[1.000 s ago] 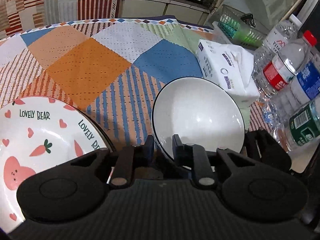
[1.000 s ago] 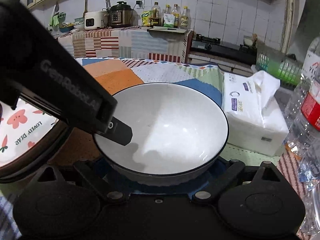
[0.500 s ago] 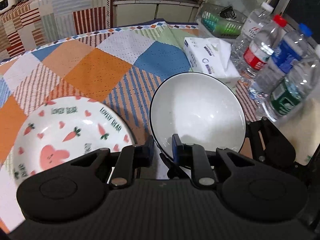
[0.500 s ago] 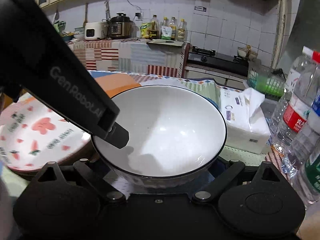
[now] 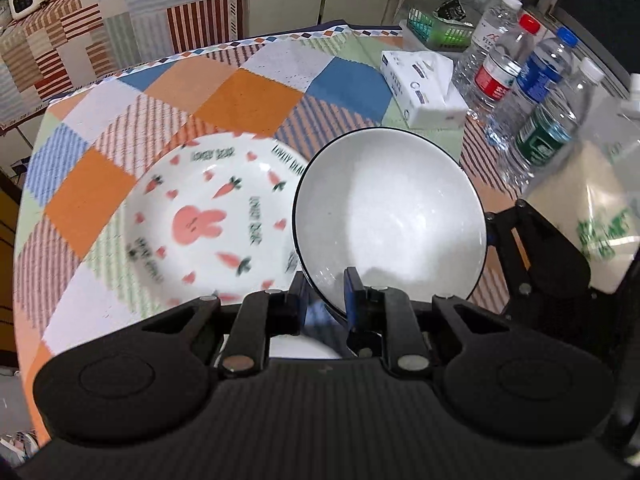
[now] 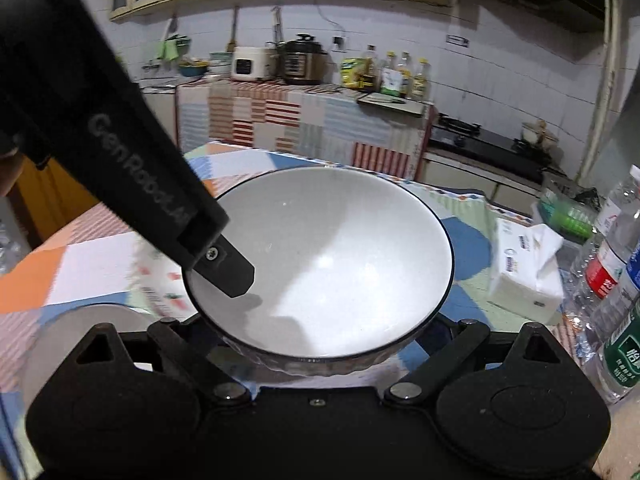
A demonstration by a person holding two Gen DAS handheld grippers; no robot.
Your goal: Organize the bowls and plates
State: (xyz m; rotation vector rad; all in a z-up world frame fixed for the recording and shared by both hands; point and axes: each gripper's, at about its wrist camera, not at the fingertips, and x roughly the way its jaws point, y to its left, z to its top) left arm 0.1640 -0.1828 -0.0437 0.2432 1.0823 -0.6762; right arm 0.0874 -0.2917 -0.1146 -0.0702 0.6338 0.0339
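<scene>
A white bowl [image 5: 390,216] with a thin black rim hangs above the table, tilted. My left gripper [image 5: 326,298] is shut on its near rim, with one finger [image 6: 224,272] inside the bowl [image 6: 320,272] and one outside. My right gripper [image 6: 316,364] holds the bowl's lower body between widely spread jaws, and the bowl's wall hides its pads. In the left wrist view the right gripper's body [image 5: 536,256] sits at the bowl's right side. A white plate [image 5: 208,220] printed with a pink bunny and carrots lies on the tablecloth, below and left of the bowl.
A tissue pack [image 5: 424,88], several water bottles [image 5: 500,76] and a green basket [image 5: 436,32] stand along the table's right side. The patchwork tablecloth [image 5: 248,96] covers a round table. A pale round dish [image 6: 92,320], blurred, lies low at the left. A counter with cookers stands behind.
Both grippers have risen together with the bowl. The table and bunny plate have dropped away, and the whole plate now shows left of the bowl.
</scene>
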